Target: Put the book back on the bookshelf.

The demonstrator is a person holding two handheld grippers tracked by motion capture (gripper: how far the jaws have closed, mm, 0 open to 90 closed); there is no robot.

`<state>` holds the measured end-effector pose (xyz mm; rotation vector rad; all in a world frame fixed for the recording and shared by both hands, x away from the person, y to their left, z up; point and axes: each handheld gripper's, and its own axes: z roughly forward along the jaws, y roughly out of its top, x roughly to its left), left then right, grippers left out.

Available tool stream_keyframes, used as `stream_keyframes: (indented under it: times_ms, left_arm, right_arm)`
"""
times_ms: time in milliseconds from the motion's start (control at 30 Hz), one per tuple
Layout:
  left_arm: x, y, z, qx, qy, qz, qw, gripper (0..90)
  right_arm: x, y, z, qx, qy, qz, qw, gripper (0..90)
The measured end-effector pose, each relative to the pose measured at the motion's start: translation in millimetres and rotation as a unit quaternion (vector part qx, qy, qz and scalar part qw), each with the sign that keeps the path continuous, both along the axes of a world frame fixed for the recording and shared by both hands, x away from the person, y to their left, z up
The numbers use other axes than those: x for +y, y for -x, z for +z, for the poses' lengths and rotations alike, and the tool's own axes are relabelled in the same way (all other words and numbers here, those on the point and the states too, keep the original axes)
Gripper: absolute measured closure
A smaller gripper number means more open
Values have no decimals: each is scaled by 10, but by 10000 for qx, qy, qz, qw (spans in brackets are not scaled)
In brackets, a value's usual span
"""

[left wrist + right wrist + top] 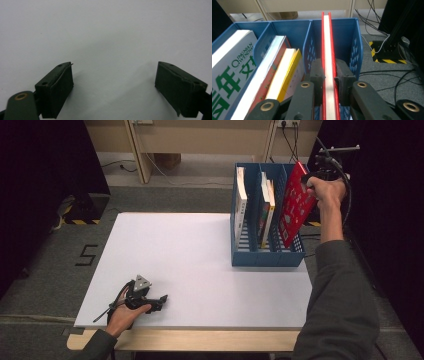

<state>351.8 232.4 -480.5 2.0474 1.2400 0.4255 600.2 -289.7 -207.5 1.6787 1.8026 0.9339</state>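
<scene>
Right hand-held gripper: upper right of the high view, up high over the blue rack; jaws squeezed onto the red book, one pad on each cover.
Right hand-held gripper, own view: two black jaws at the bottom middle, red covers and white pages pinched between them.
Left hand-held gripper: lower left of the high view, down on the white table top; jaws wide apart, nothing between them, just bare white below.
Left hand: wrapped round the left hand-held gripper, near the front edge of the table.
Right hand: upper right of the high view, holding the right hand-held gripper; dark sleeve running down the right side of the frame.
Red book: upper right of the high view, tilted, top leaning to the right, bottom end down inside the last slot on the right of the blue rack.
Blue rack: right of middle in the high view, standing on the table, three slots side by side.
White book: in the left slot, standing up, green letters on its cover in the right gripper view.
Two books in the middle slot: close together, one with a yellow cover.
Table: white top, middle of the high view, wooden edge along the bottom.
</scene>
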Motion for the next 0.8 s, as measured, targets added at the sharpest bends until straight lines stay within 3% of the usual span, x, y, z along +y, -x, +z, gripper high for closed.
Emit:
stream_keyframes:
  times_ms: [100,433,800]
  left_arm:
    - [0,0,0,0,-2,-1,10000,141]
    - [0,0,0,0,1,1,10000,140]
    - [0,0,0,2,3,-3,10000,140]
  right_arm:
    - [7,-35,-73,28,50,-93,9999,790]
    - [62,-139,-288,70,-94,-42,9999,789]
    - [175,-254,-445,90,-51,-51,9999,787]
